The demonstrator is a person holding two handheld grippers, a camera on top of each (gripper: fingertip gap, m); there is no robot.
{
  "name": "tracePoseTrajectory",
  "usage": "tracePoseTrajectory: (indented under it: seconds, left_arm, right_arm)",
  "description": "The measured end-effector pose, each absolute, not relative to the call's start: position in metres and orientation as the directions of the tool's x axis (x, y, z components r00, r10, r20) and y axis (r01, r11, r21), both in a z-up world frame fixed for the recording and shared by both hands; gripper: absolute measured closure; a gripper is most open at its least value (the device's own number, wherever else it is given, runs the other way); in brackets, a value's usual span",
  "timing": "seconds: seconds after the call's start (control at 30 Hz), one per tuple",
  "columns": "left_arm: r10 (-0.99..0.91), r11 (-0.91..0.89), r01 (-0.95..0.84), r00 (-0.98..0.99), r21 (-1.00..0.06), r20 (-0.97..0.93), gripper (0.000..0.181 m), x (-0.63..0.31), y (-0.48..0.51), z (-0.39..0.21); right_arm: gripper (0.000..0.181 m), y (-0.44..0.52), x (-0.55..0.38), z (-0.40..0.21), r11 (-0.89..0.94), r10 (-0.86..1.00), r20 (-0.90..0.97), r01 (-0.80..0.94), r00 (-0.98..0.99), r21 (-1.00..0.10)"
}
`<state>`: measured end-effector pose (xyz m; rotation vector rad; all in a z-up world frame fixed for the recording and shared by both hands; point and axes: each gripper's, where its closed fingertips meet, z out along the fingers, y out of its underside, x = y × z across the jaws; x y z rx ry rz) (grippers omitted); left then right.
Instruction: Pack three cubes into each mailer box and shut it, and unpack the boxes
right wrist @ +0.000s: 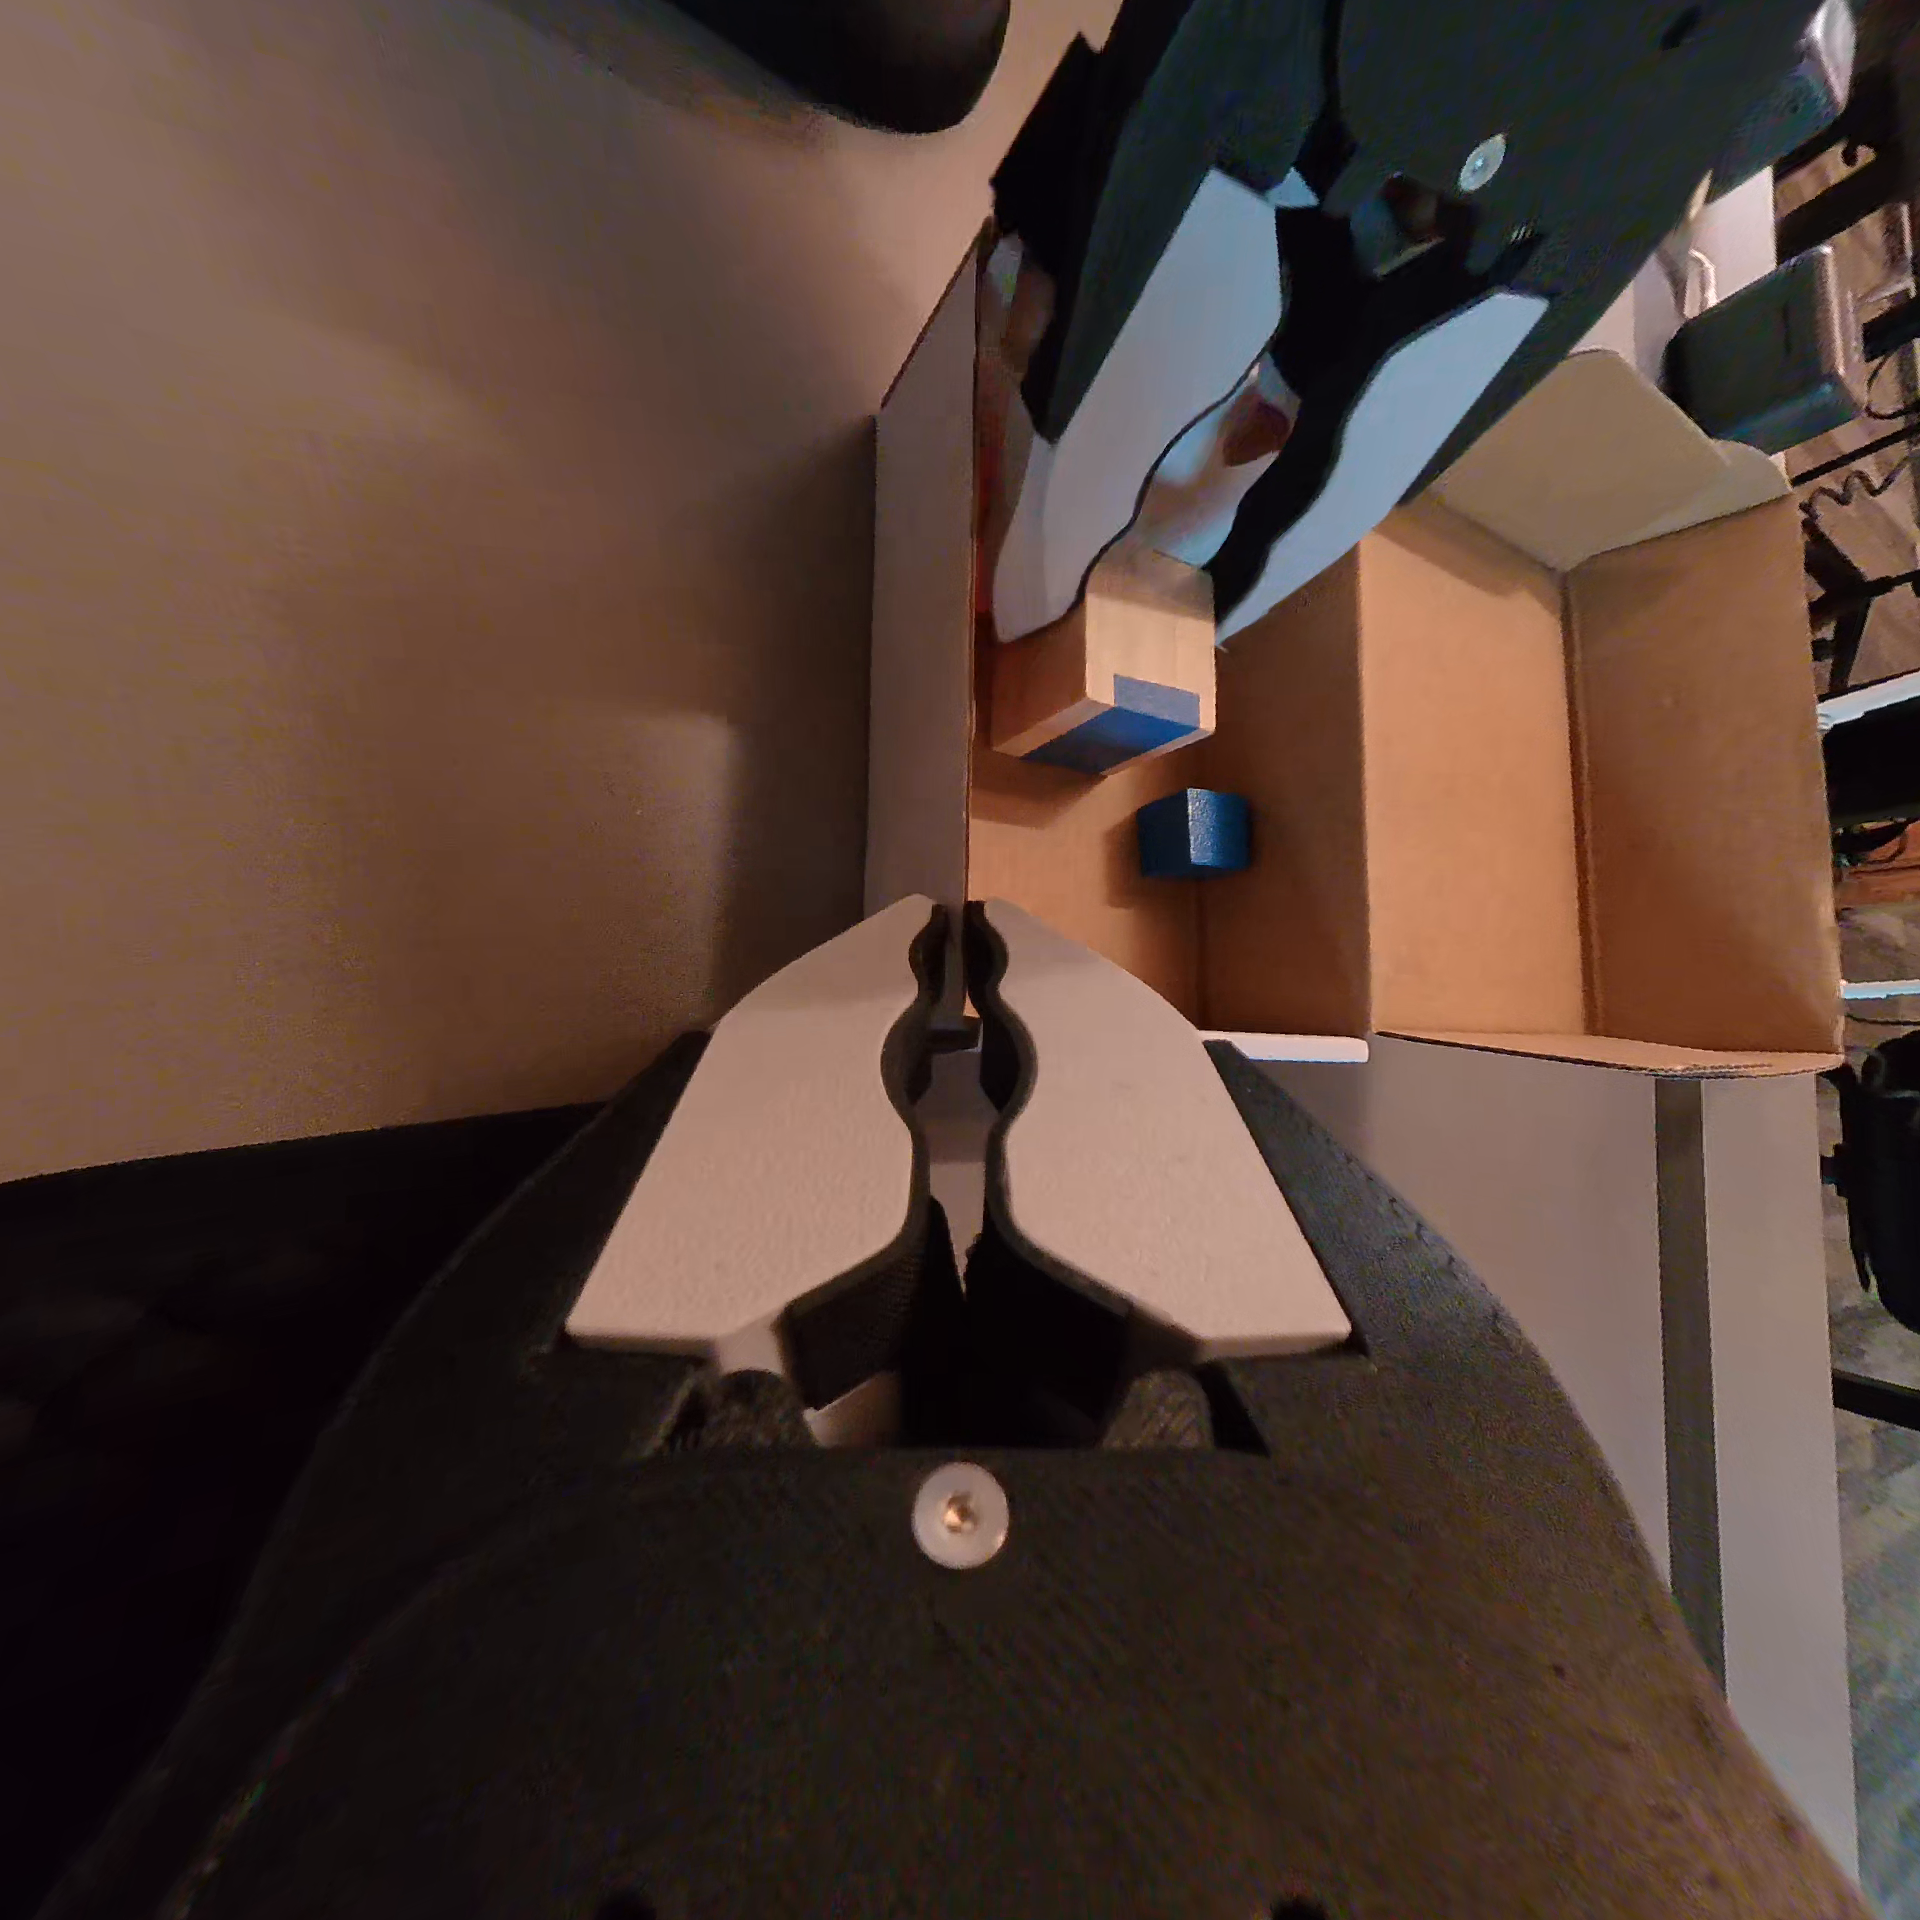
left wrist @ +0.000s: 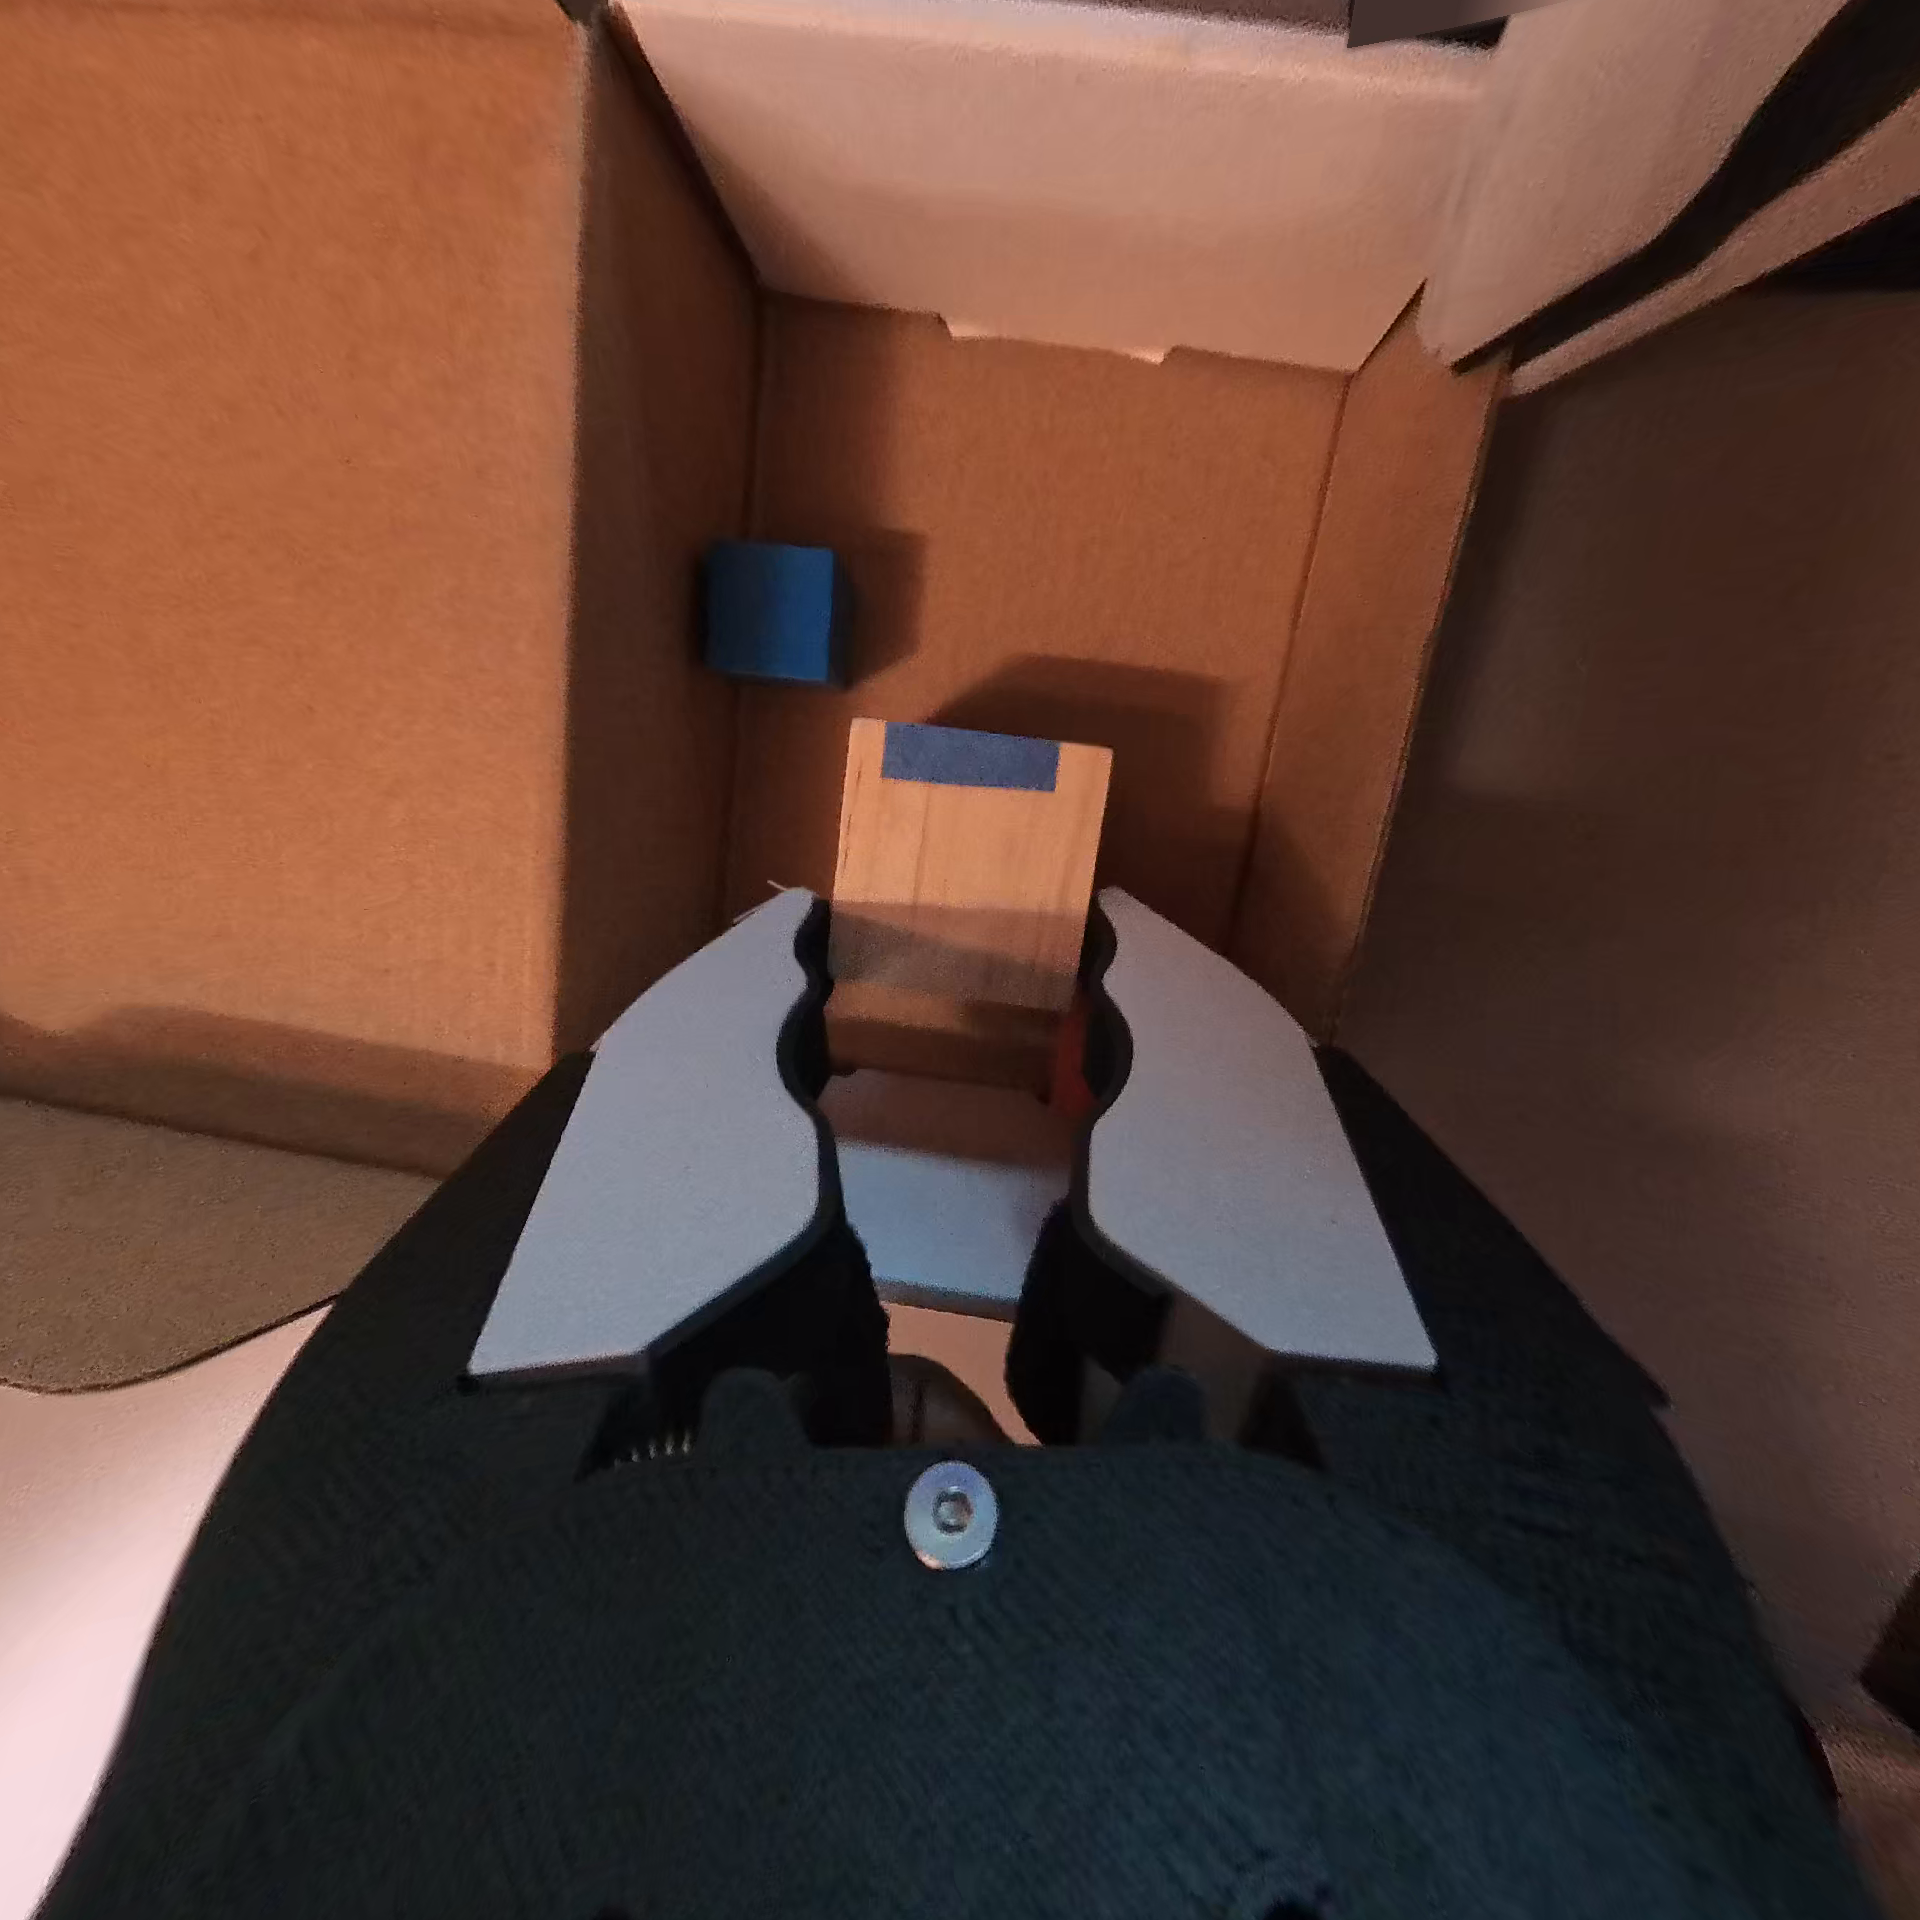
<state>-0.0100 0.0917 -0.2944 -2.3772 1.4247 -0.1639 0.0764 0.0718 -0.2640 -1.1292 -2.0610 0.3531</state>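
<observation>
the left gripper [left wrist: 961, 935] is clamped on a pale wooden cube with a strip of blue tape [left wrist: 971, 831], its two grey fingers [left wrist: 707, 1122] pressing opposite side faces, and holds it just above the floor inside the open brown cardboard mailer box [left wrist: 1039, 468]. the right wrist view shows the same cube [right wrist: 1143, 665] hanging clear of the box floor. a smaller dark blue cube [left wrist: 774, 613] already sits on the floor against the left inner wall, well apart from the held one.

the wooden cube looks rigid and light, with flat smooth faces; a squeeze on two parallel faces, near the middle, is probably the safest hold, since a corner grip could let it twist. the taped face may be slightly grippier than bare wood.

the right gripper [right wrist: 961, 914] is pinched tight on the thin edge of a side wall of the box [right wrist: 925, 644], seemingly steadying it. cardboard is light and bends easily, so a hard pull there could crease the panel or drag the box.

room is fair: bare floor lies right of the blue cube and ahead of the held cube. the walls stand close on both sides, and the upright flap [right wrist: 1725, 790] on the far side leaves the top open for a straight lift out.
</observation>
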Motion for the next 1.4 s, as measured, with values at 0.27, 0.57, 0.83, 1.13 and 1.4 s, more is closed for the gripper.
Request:
tracePoseTrajectory:
  seconds: [0.27,0.57,0.83,1.13,1.4]
  left_arm:
    - [-0.838,-0.396,-0.713,0.539,-0.578,-0.091,0.135,-0.009,0.098,-0.255]
    - [-0.806,-0.396,0.09,0.443,-0.914,0.393,0.135,0.016,0.081,-0.162]
    - [-0.788,-0.583,0.267,0.046,-0.767,0.614,0.135,0.044,0.046,-0.141]
    - [-0.87,-0.355,0.225,0.275,-0.907,0.409,0.088,0.034,0.06,-0.147]
    - [-0.542,0.262,0.062,0.835,-0.963,-0.093,0.077,-0.051,0.102,-0.12]
  right_arm:
    - [0.175,0.072,0.076,-0.263,0.571,0.814,0.482,0.596,-0.323,-0.565]
    - [0.099,0.078,0.052,-0.164,0.555,0.826,0.557,0.049,0.085,-0.831]
    - [0.102,0.047,0.034,-0.13,0.811,0.576,0.777,-0.059,0.254,-0.582]
    - [0.136,0.056,0.047,-0.12,0.775,0.6,0.747,0.025,0.288,-0.632]
    - [0.136,0.172,0.211,-0.074,0.319,0.531,0.462,0.337,0.71,-0.886]
